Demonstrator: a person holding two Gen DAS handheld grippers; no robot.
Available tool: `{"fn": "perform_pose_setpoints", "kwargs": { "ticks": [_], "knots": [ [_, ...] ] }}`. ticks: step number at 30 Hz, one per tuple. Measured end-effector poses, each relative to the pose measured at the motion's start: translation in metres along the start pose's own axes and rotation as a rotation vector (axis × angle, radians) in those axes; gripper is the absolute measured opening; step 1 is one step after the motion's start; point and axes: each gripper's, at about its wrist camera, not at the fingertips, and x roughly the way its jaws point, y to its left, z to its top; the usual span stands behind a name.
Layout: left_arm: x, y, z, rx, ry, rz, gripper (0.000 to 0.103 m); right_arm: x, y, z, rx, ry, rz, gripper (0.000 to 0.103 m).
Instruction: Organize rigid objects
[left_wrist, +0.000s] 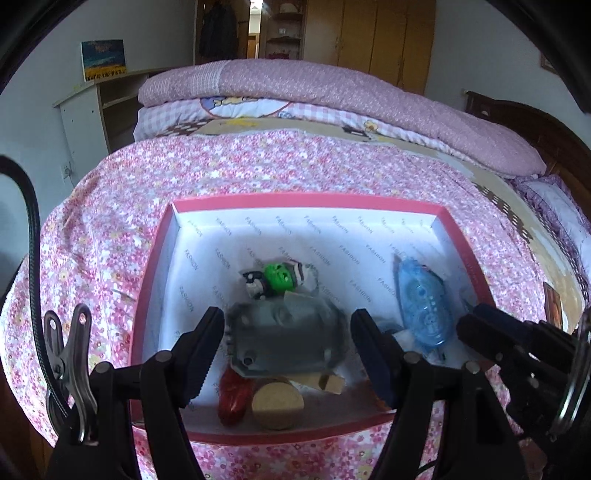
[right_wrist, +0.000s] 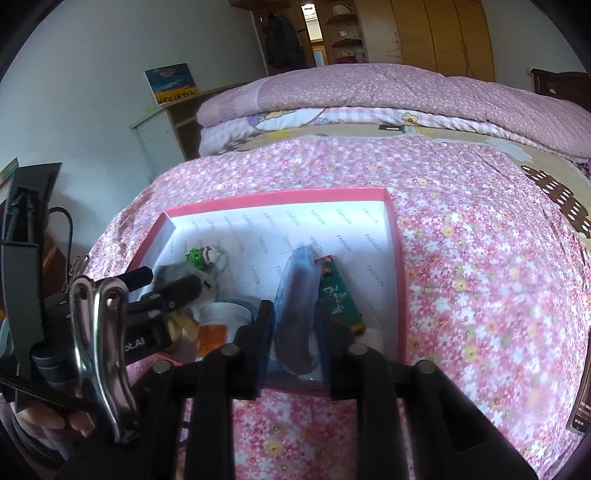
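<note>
A pink-rimmed box (left_wrist: 306, 201) with white lining lies on the flowered bedspread; it also shows in the right wrist view (right_wrist: 400, 280). In it lie a green-faced toy (left_wrist: 279, 277), a grey plastic piece (left_wrist: 284, 339), a red object (left_wrist: 232, 400), a cork disc (left_wrist: 277, 404), a wooden block (left_wrist: 327, 382) and a blue tape dispenser (left_wrist: 423, 306). My left gripper (left_wrist: 288, 338) is open, its fingers on either side of the grey piece. My right gripper (right_wrist: 297, 332) is shut on the blue tape dispenser (right_wrist: 297, 295) over the box. A green patterned lighter (right_wrist: 340, 295) lies beside it.
The box sits on a bed with a pink flowered sheet (right_wrist: 480, 277). Folded pink quilts (left_wrist: 332, 96) are stacked behind. A white cup (right_wrist: 225, 314) and an orange item (right_wrist: 210, 338) are in the box's near corner. A shelf (left_wrist: 96, 110) stands at the left.
</note>
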Motion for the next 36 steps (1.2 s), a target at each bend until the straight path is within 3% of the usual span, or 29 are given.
{"fn": "perform_pose_setpoints", "kwargs": {
  "ticks": [8,36],
  "knots": [
    [-0.002,0.004,-0.001,-0.015,-0.008,0.015,0.083,0.000,0.001,-0.002,0.001,0.001,0.001,0.036],
    [-0.050,-0.005,-0.049,-0.018,0.049,0.013,0.083,-0.036,0.019,-0.039,0.006,0.015,0.030,0.036]
  ]
}}
